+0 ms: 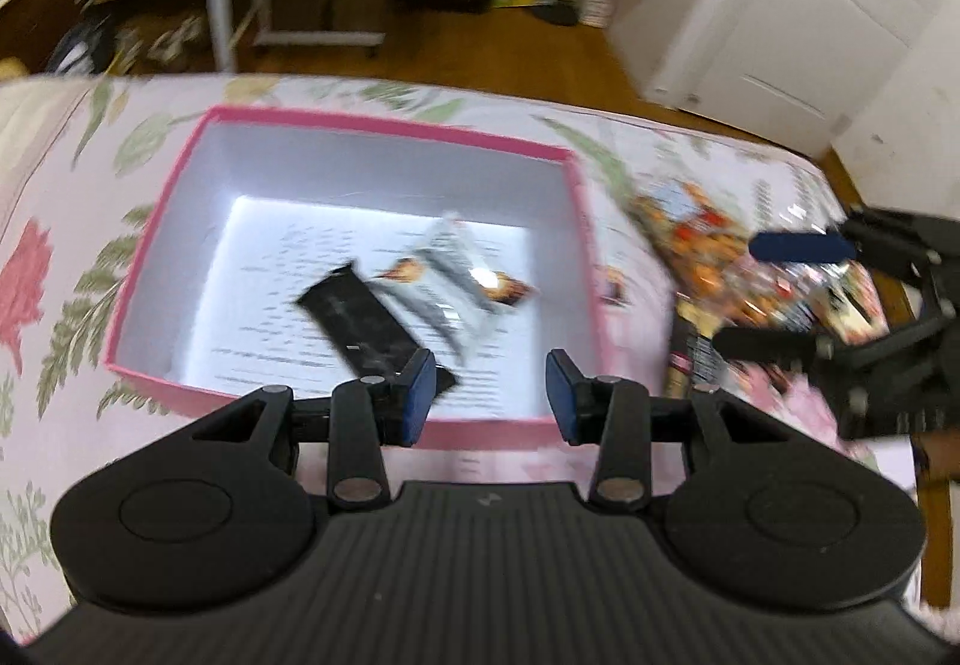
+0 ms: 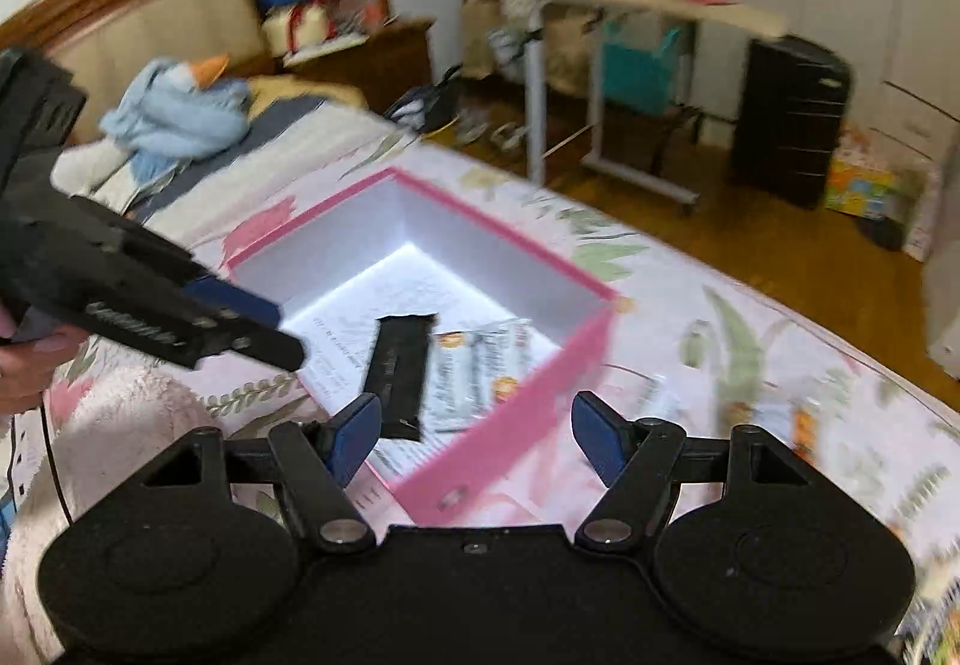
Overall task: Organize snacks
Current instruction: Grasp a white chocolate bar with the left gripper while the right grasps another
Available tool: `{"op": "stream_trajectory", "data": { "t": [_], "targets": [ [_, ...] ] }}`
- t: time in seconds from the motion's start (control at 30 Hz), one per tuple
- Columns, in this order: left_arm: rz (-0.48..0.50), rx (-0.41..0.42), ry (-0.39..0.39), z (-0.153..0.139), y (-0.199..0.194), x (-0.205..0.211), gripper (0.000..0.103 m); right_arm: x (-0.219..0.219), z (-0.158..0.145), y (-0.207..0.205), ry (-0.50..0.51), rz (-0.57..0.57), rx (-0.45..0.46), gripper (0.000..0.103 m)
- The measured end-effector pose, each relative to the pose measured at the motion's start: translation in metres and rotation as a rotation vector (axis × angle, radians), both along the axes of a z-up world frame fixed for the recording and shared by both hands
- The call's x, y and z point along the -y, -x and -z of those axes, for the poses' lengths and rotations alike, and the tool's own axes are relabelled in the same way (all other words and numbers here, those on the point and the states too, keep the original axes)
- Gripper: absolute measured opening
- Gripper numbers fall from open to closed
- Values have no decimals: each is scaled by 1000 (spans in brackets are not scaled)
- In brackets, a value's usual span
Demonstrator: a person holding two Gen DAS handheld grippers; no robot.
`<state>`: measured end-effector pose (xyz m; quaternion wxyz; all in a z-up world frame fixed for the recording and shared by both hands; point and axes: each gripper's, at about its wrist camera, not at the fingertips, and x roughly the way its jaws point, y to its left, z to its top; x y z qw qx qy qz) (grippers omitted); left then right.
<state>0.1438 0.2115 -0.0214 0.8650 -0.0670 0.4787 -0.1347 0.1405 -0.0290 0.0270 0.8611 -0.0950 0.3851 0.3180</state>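
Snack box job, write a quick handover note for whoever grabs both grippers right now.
Left gripper: open, nothing between its blue pads, above the near edge of the pink cardboard box.
Right gripper: open, empty, over the box's near corner.
Done: a black rectangular snack packet and a silver-white foil packet lie in the box.
Left: the blurred heap of orange and red wrapped snacks on the floral bedspread beside the box.

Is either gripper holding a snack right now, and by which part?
Neither. The left gripper and right gripper are both open and empty; two packets lie in the pink box.
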Motion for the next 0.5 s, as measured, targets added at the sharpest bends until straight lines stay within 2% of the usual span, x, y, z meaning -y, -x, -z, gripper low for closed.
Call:
{"op": "stream_trajectory", "data": {
  "t": [0.1,0.27,0.37,0.5],
  "targets": [
    [70,12,-1,-9,12,24,39,29,4,14,-11,60,14,75],
    [153,22,-10,-8,25,63,39,74,30,38,-26,173,-6,75],
    [183,15,1,-1,28,83,38,93,52,49,-39,219,-43,75],
    [221,10,-21,11,24,112,37,104,79,55,-34,226,-107,75]
  ]
}}
